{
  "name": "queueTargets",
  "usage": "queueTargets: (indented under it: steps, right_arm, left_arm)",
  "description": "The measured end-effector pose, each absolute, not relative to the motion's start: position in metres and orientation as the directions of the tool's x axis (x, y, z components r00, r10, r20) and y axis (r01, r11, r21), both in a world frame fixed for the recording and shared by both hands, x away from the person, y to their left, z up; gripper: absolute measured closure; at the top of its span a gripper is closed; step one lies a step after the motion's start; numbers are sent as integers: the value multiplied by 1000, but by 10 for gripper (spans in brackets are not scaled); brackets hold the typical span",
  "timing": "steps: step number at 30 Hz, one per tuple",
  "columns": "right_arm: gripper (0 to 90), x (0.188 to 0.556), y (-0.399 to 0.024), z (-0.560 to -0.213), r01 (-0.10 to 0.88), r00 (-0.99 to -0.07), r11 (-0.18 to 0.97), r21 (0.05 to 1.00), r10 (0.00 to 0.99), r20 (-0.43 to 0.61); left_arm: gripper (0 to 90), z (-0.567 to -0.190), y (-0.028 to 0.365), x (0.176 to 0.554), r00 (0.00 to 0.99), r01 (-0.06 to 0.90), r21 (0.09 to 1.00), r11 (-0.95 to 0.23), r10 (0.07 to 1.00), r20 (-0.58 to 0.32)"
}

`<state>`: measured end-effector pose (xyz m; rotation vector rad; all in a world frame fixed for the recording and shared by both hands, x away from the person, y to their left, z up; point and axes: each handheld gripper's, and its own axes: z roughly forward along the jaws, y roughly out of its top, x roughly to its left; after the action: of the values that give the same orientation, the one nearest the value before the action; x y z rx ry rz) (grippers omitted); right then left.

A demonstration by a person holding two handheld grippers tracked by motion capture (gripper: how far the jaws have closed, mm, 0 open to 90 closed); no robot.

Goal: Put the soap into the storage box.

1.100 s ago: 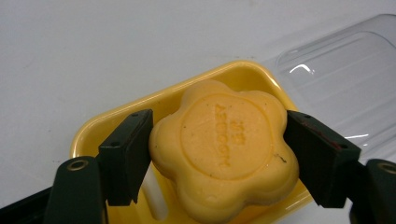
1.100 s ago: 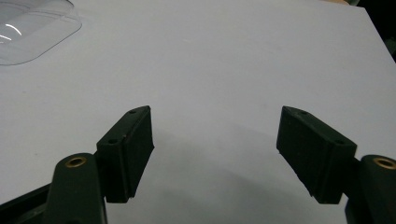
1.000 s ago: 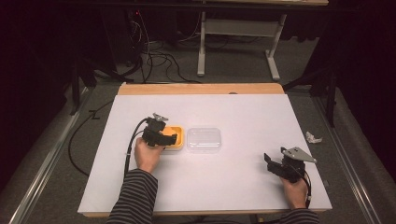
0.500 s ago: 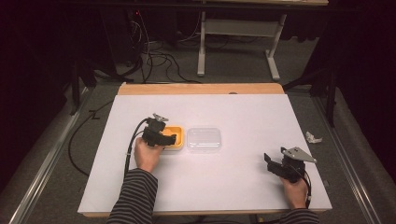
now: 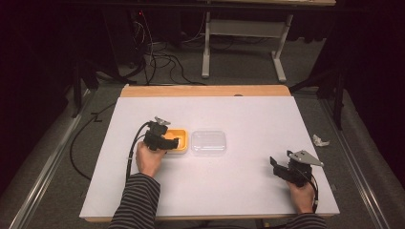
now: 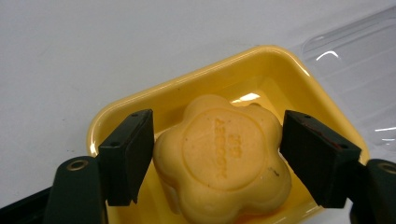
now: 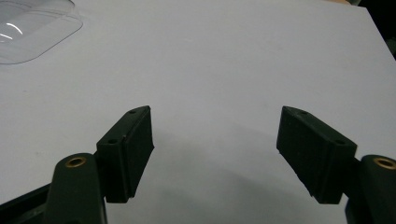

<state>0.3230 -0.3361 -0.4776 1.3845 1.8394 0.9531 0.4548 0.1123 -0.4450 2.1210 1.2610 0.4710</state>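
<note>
Nothing has shifted since the earlier frames. Left gripper [image 6: 217, 158] hangs over the yellow tray [image 6: 140, 109], jaws wide apart on either side of the soap [image 6: 224, 158], which lies in the tray, ungripped. Right gripper [image 7: 215, 158] rests wide open, holding nothing, on the table [image 5: 239, 114].

The left tool [image 6: 217, 158] straddles the flower-shaped soap [image 6: 224, 163], a narrow gap at each jaw, hemmed by the yellow dish [image 6: 187, 88] walls. At the dish's 3 o'clock, just beside it, the clear lid [image 5: 208, 142] blocks passage. The right tool [image 7: 215, 154] has bare tabletop [image 7: 224, 70] ahead, the lid far off at 11 o'clock.
</note>
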Motion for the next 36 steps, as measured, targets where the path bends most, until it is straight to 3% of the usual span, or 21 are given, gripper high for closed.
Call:
queueTargets:
  steps: [36]
  right_arm:
    - [275, 323, -336, -478, 504, -246, 195, 842, 966, -76]
  left_arm:
    - [257, -407, 125, 403, 523, 518, 810, -274, 851, -47]
